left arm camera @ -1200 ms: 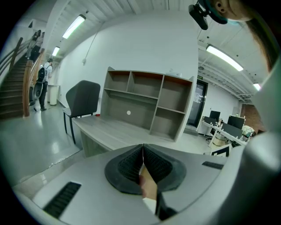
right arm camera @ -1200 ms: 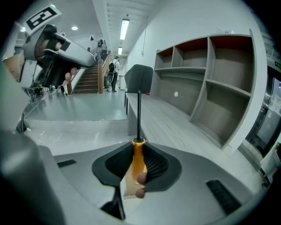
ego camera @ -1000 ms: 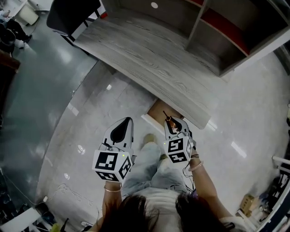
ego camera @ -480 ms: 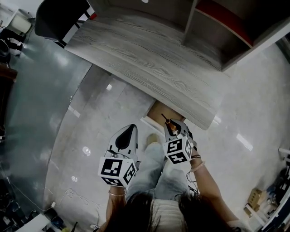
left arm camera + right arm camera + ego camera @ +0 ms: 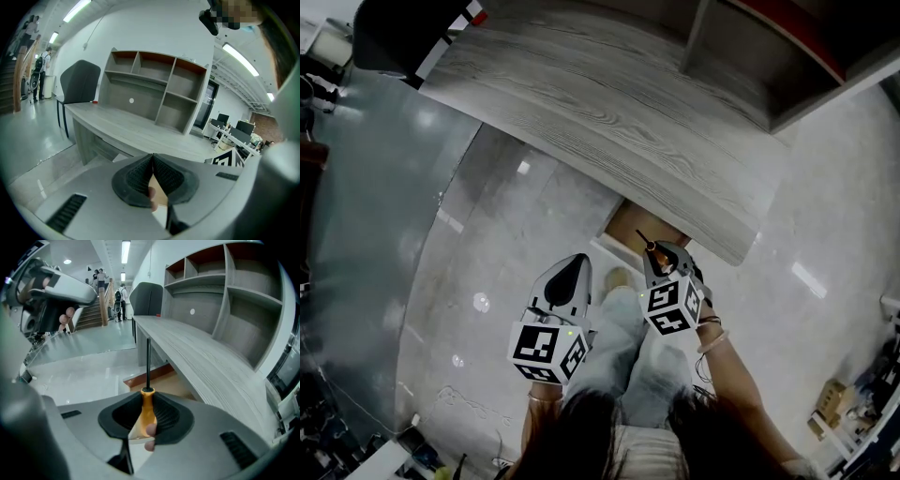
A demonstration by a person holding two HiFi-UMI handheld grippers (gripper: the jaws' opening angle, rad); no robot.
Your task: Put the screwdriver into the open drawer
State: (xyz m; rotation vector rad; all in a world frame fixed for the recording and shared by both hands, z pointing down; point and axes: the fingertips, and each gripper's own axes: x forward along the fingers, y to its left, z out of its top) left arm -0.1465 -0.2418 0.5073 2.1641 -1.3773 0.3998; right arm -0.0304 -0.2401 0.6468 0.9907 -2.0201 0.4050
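Note:
My right gripper (image 5: 149,405) is shut on a screwdriver (image 5: 148,401) with an orange handle; its thin dark shaft sticks out forward past the jaws. In the head view the right gripper (image 5: 662,257) holds the screwdriver (image 5: 645,243) just in front of the open drawer (image 5: 637,229), whose brown inside shows under the desk's edge. The open drawer (image 5: 157,376) lies low beyond the shaft in the right gripper view. My left gripper (image 5: 568,277) hangs to the left over the floor, its pads (image 5: 165,173) pressed together with nothing between them.
A grey wood-grain desk (image 5: 609,112) with a shelf unit (image 5: 741,47) on it stretches ahead. A dark chair (image 5: 398,37) stands at its far left end. Glossy floor (image 5: 478,253) lies below the grippers. The person's legs (image 5: 614,356) show under the grippers.
The view has shifted slightly, with the desk sliding up and right. Both grippers keep nearly the same place, and the right one still holds the screwdriver near the drawer.

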